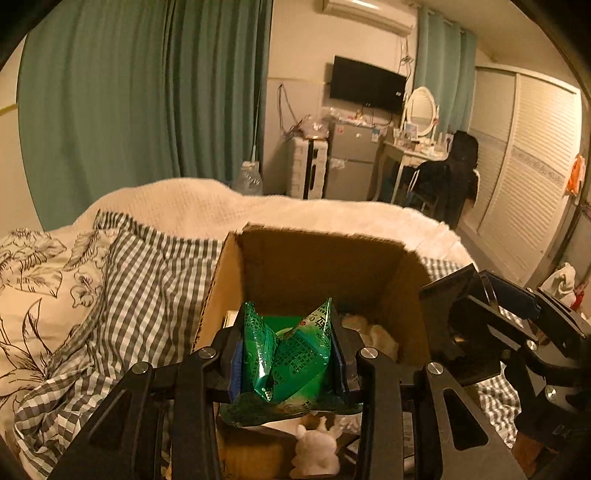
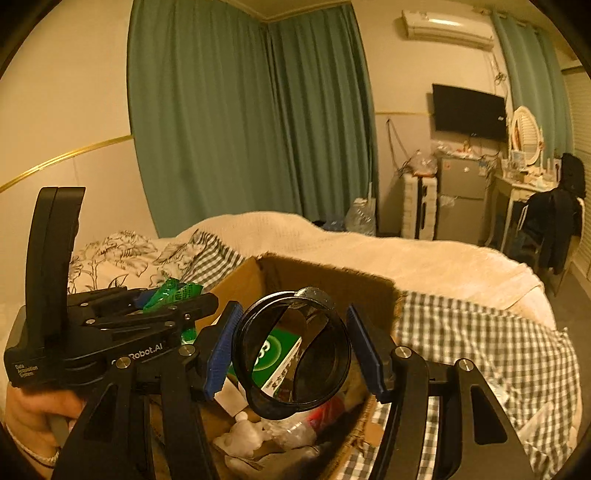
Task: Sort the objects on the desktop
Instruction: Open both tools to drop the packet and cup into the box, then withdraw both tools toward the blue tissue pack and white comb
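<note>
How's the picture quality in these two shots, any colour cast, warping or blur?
Left wrist view: warm yellow cast, fisheye bending the curtains, black corners, green packet sharp. Right wrist view: same cast and bending, glare on the air conditioner, cardboard box contents slightly soft.

Black left gripper and right gripper, blue pads, silver screws, perhaps a wrist bracelet.

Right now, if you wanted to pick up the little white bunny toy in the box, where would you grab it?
Probably by its round body, coming straight down from above. The white bunny toy sits low in the cardboard box, whose tall walls block the sides. Both grippers are full: left has a green packet, right a black ring.
</note>
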The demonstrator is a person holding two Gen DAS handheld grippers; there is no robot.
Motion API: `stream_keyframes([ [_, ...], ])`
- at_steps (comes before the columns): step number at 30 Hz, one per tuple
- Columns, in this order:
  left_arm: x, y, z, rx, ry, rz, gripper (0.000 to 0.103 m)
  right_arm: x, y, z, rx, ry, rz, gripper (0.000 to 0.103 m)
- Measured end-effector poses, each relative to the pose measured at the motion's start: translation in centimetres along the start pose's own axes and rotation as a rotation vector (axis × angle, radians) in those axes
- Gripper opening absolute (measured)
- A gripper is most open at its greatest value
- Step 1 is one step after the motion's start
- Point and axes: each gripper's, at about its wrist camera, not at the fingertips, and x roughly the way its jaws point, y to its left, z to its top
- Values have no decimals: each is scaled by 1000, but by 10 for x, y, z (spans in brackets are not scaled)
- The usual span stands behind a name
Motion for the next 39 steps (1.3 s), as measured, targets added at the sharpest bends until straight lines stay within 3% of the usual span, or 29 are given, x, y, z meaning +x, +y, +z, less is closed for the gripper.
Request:
stream_keyframes([
  [7,19,5,-7,-6,64,17,38,22,0,-13,-8,70,12,58],
  [11,18,4,-6,-21,64,15,46,21,-5,-18,1,76,0,59],
  [15,12,3,-4,-37,52,15,60,14,-5,-18,0,51,-12,74],
  [20,-3,-3,0,-43,10,-7,68,-5,-9,-15,7,6,-49,74],
  [22,-10,-7,2,-43,-9,-11,71,-15,-12,-13,19,-14,-60,79],
  [25,-24,-13,5,-51,-49,-15,87,-35,-20,-10,53,-55,-85,86],
  [33,-50,-42,6,-44,-110,-49,103,-84,-33,3,71,-121,-158,97],
  [35,-57,-53,6,-33,-132,-49,103,-97,-37,6,70,-134,-176,103],
  [39,-67,-73,3,-18,-158,-72,103,-128,-55,10,85,-155,-213,103],
])
